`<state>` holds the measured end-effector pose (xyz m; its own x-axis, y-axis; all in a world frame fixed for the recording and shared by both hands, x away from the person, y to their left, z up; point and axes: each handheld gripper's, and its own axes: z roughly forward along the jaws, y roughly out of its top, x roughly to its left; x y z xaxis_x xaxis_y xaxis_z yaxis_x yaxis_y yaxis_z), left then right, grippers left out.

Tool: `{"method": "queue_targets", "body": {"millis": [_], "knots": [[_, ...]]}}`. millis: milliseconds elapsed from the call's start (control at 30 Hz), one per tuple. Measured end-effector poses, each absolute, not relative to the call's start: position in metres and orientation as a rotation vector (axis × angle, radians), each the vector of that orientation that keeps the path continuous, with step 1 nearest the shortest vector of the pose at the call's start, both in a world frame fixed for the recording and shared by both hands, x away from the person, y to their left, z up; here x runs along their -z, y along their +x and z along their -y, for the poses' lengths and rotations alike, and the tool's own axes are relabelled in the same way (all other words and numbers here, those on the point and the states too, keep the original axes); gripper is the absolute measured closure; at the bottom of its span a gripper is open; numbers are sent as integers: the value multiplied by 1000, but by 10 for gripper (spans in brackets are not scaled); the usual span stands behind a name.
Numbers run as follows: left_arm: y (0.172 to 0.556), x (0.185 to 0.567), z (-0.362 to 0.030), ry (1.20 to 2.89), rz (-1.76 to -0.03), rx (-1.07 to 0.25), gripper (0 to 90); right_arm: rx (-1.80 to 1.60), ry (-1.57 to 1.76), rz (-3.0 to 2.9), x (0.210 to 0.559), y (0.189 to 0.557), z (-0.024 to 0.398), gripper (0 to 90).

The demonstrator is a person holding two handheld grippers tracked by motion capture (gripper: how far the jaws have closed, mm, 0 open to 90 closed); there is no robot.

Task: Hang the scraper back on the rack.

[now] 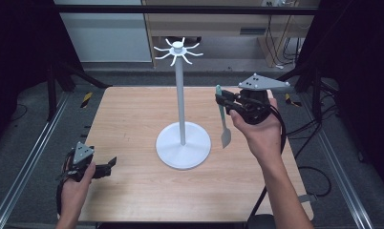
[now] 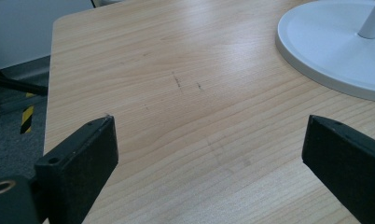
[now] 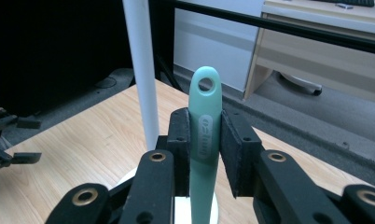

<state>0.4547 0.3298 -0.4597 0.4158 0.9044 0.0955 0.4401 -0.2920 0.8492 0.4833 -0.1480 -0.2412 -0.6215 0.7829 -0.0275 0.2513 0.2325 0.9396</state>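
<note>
In the right gripper view, the right gripper (image 3: pixel 205 154) has its two black jaws clamped on the handle of a mint-green spatula (image 3: pixel 204 140), pads pressing both sides just below the hanging hole at the handle's top, centre of the frame. In the high view the spatula hangs upright at centre right, blade down, clear above the wooden table (image 1: pixel 128 143), just right of the white stand (image 1: pixel 183 138) whose pole rises to a ring of hooks at top centre. At lower left of the high view, the left gripper (image 1: pixel 111 163) rests near the table's edge, its jaws wide apart with bare wood between them.
</note>
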Motion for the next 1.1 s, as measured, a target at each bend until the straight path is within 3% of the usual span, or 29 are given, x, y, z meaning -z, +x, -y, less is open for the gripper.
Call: {"method": "queue_targets", "body": {"millis": [1100], "knots": [[455, 461, -327, 1916, -1134, -749, 33, -1467, 843, -1948, 206, 475, 119, 744]]}}
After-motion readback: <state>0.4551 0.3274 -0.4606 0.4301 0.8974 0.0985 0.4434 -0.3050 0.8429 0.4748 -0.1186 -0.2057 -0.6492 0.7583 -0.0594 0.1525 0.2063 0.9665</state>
